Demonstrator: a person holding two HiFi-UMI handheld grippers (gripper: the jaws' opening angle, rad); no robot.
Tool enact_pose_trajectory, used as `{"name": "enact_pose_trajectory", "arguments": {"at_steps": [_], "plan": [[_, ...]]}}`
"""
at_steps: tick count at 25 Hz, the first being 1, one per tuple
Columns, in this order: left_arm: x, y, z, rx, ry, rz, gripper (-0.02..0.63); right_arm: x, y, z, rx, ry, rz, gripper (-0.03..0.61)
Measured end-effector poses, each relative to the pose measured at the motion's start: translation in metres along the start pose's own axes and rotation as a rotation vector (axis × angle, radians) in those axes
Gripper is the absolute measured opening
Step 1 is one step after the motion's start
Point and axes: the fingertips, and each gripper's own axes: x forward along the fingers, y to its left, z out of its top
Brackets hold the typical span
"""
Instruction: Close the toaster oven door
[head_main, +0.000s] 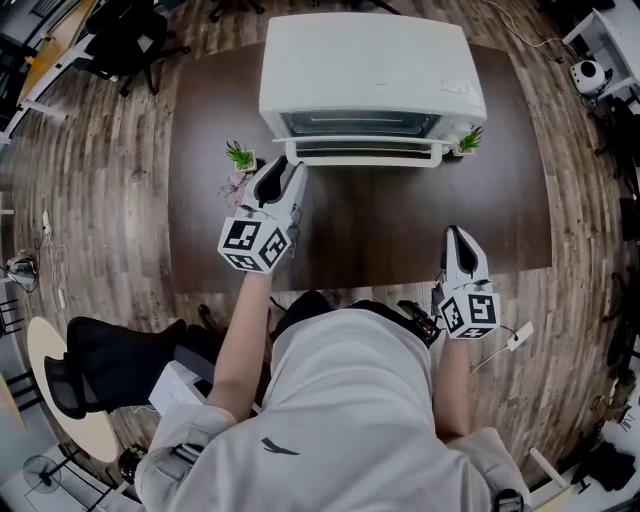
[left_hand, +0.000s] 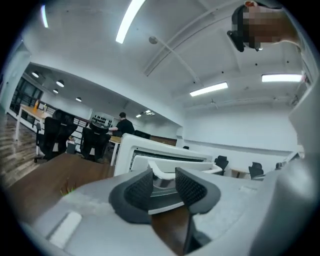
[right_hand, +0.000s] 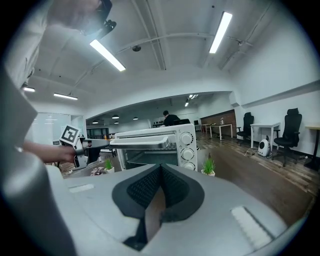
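A white toaster oven (head_main: 370, 60) stands at the far side of the dark table, its door (head_main: 365, 148) ajar and leaning out toward me, with the white handle bar along the door's edge. My left gripper (head_main: 281, 172) is at the left end of that handle, jaws open; in the left gripper view the handle (left_hand: 170, 165) shows just past the open gripper (left_hand: 164, 175), and the pads do not press on it. My right gripper (head_main: 457, 236) hovers near the table's front right, shut and empty. The right gripper view (right_hand: 160, 170) looks at the oven (right_hand: 155, 145) from the knob side.
Two small potted plants flank the oven, one at its left (head_main: 240, 156) and one at its right (head_main: 468, 140). The brown table (head_main: 400, 230) sits on a wood floor. Office chairs (head_main: 120, 40) stand behind and at lower left. A distant person (left_hand: 121, 125) sits at desks.
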Motion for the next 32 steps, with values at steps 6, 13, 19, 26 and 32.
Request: {"name": "enact_pose_trajectory", "arguments": {"at_steps": [6,13,19,26,32], "plan": [[0.028,0.004,0.001,0.151,0.056,0.019,0.080,-0.003,-0.009,0.002,0.010,-0.002,-0.027,0.002],[0.032,0.000,0.005,0.136,0.042,0.020,0.077,-0.004,-0.015,0.006,0.019,-0.009,-0.038,0.002],[0.011,-0.005,0.007,0.141,0.028,0.037,0.069,0.000,-0.006,0.011,0.007,-0.025,-0.008,0.002],[-0.055,-0.003,-0.011,0.168,0.042,0.120,0.000,0.000,0.011,0.020,-0.016,-0.056,0.032,0.000],[-0.102,0.004,-0.030,0.172,0.059,0.186,-0.009,0.000,0.017,0.027,-0.029,-0.085,0.036,0.000]]}}
